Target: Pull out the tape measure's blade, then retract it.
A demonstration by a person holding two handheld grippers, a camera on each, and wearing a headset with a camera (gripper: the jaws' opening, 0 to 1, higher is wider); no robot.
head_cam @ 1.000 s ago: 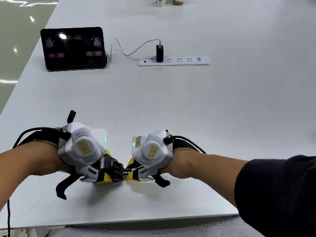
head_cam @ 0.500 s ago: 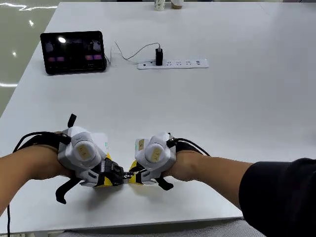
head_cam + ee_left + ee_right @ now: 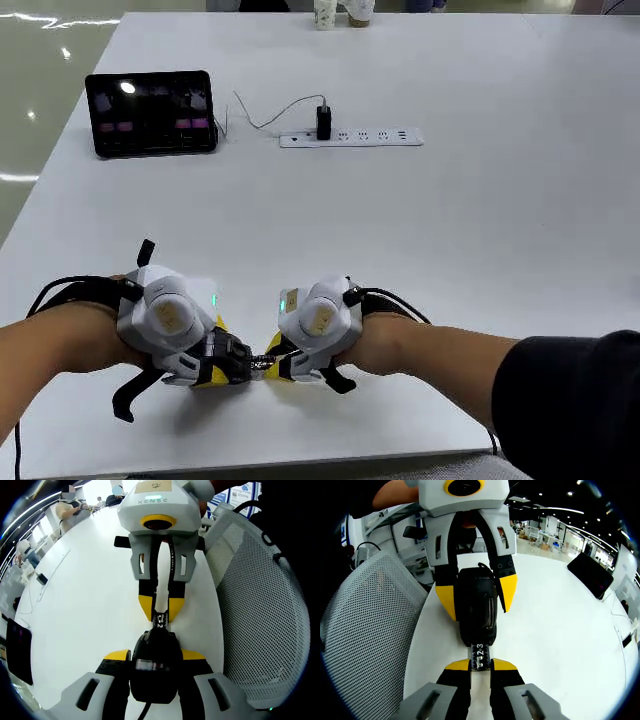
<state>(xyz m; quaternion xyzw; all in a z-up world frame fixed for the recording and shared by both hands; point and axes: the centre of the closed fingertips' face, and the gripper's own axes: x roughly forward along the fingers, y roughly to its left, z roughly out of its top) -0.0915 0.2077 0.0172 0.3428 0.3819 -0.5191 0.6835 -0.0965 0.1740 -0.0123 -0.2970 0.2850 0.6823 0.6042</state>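
Toward the near edge of the white surface, with a dark tablet standing well apart at the far left, the person is holding the two tools nose to nose. The left claw is clenching the tape measure by its black case, the yellow tips pressing in on both flanks. Whether the case is resting on the surface or hanging just above it cannot be told. Just to the right of the case, a short stretch of blade is showing, with only the first printed numbers out of the mouth. The right claw is pinching that stretch near its end, jaws closed flat on the strip, so the two claws are sitting very near each other. Farther right and well back, a power strip with a charger plugged in is lying clear of the work.

With so little blade out, the pull-out looks like the step in hand and barely begun, though so short a stretch could equally be the tail of a retraction. If it is the pull, the next move is calling for the right claw to travel rightward, straight along the line of the blade. The left claw should meanwhile be bracing the case level and steady. The pinch on the thin strip needs to be firm, since the spring will likely be tugging back and a slip would let the blade snap home.
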